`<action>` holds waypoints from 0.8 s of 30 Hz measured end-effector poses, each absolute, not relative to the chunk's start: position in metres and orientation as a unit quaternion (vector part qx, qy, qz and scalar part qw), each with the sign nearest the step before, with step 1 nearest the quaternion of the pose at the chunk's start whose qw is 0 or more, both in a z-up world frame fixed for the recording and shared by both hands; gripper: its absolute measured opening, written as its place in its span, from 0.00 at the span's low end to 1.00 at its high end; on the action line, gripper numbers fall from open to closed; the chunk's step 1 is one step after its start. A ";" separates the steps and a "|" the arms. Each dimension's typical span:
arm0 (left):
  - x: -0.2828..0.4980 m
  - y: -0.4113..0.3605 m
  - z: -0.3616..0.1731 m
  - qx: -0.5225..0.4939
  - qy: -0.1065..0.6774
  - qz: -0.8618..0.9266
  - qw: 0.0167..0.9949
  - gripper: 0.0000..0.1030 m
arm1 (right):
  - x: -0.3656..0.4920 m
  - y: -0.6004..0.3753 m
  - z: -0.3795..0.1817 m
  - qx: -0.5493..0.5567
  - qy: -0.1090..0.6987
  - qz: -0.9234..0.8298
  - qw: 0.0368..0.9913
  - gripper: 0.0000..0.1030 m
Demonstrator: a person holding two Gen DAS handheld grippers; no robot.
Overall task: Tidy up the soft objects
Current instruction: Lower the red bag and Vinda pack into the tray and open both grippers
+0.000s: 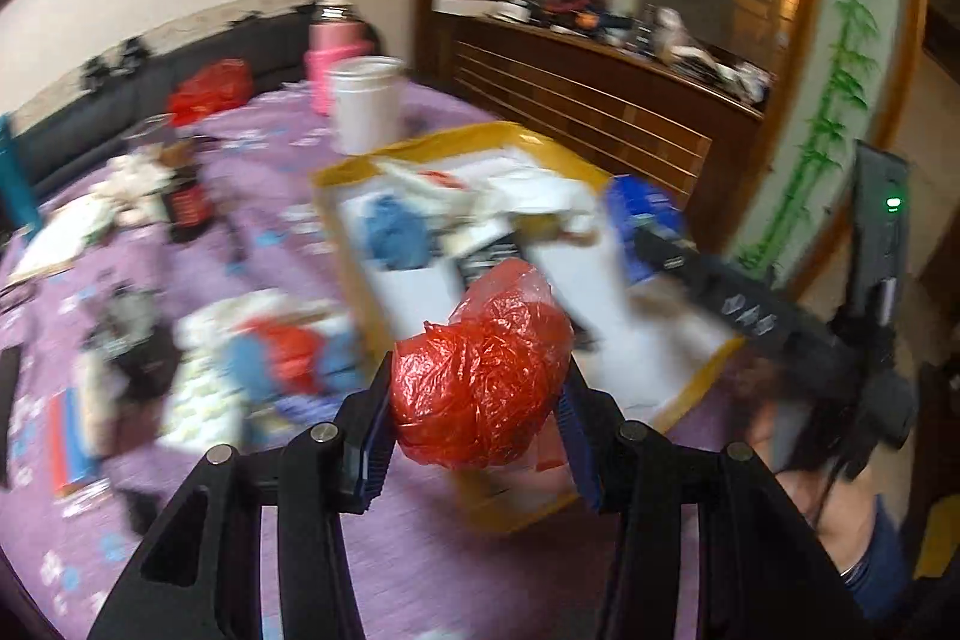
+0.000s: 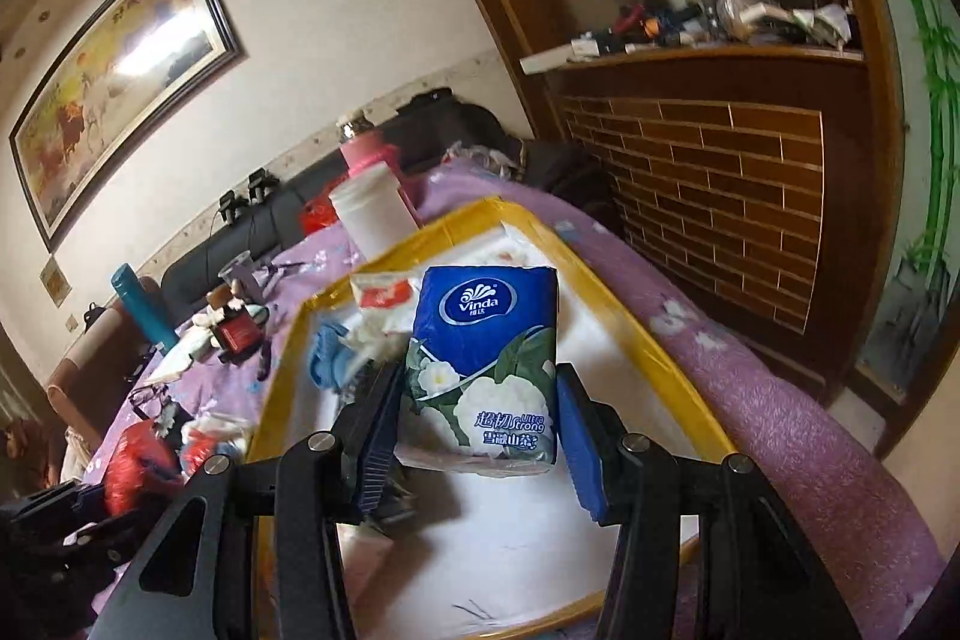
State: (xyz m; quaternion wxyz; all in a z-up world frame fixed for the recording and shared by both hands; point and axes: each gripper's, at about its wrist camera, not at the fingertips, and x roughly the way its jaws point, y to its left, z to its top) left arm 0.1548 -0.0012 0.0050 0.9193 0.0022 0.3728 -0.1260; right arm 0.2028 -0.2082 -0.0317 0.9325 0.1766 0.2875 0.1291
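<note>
— Left gripper [image 1: 477,403]?
— Clamped on a crumpled red plastic bag [image 1: 480,370], above the purple cloth [image 1: 420,568] at the yellow-rimmed tray [image 2: 648,340].
— Right gripper [image 2: 480,424]?
— Pinching a blue Vinda tissue pack [image 2: 486,364] over the tray; white tub [image 2: 372,214] and pink flask [image 2: 366,148] behind.

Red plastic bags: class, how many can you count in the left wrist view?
3. One red plastic bag is held in the left gripper; one lies far back on the purple cloth; one sits in the blurred pile beside the box. Others may be hidden.
</note>
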 end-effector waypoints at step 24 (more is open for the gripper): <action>0.177 -0.040 -0.025 0.003 0.387 -0.178 0.905 0.64 | 0.208 -0.215 -0.036 0.198 0.294 0.150 0.923 0.59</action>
